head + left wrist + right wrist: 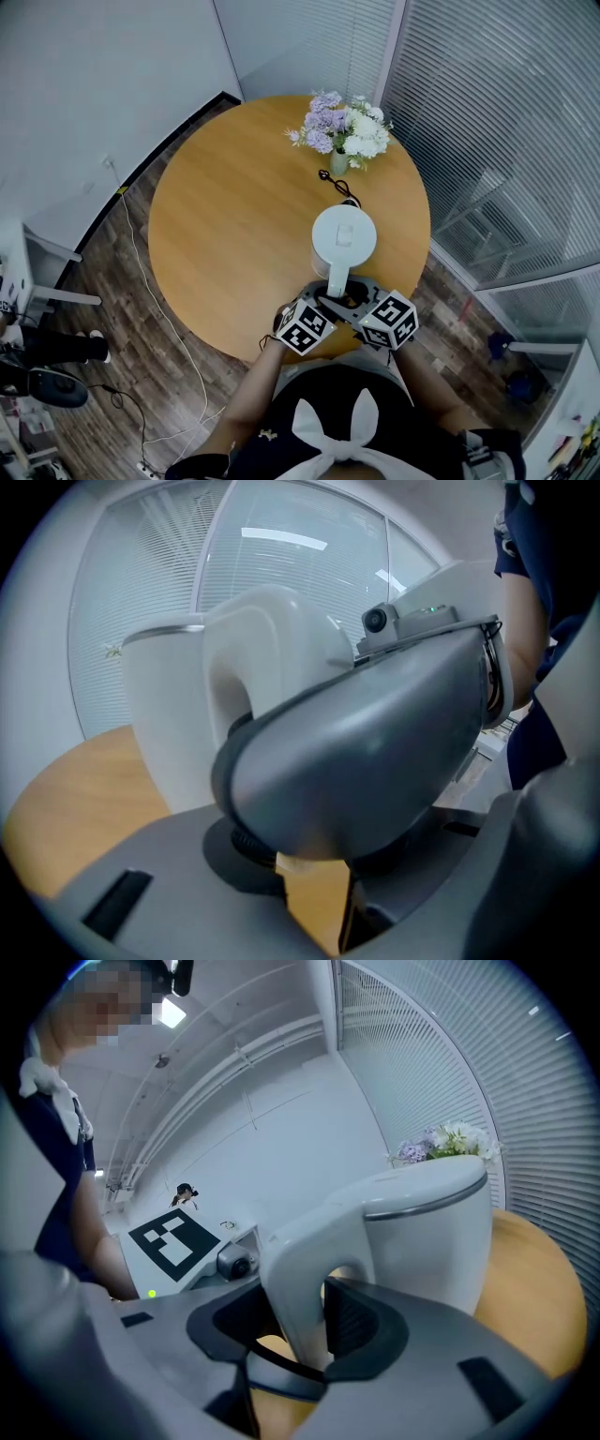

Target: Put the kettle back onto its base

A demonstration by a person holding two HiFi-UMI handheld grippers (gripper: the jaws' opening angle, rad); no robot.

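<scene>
a white wall [94, 75] closes the left side, with a plank floor [112, 281] below it and a white cable [155, 300] trailing across the boards. the round wooden worktop [225, 216] fills the middle, its left half bare and open out to the rim. the left gripper [326, 302] hangs at the near edge; in the left gripper view its fingers [141, 892] stand slightly apart, a sliver of worktop showing between them, gripping nothing, with the right gripper's grey body across them. the white kettle [344, 236] sits over the near right part of the worktop, handle turned toward the person; whether a base lies under it cannot be told. a black cord [336, 183] lies just beyond it, and a vase of flowers [342, 127] stands near the far edge. the right gripper [354, 302] has its fingers [370, 1321] closed on the kettle's handle, one dark pad on each side. a glass partition with blinds [497, 94] runs close along the worktop's right rim.
</scene>
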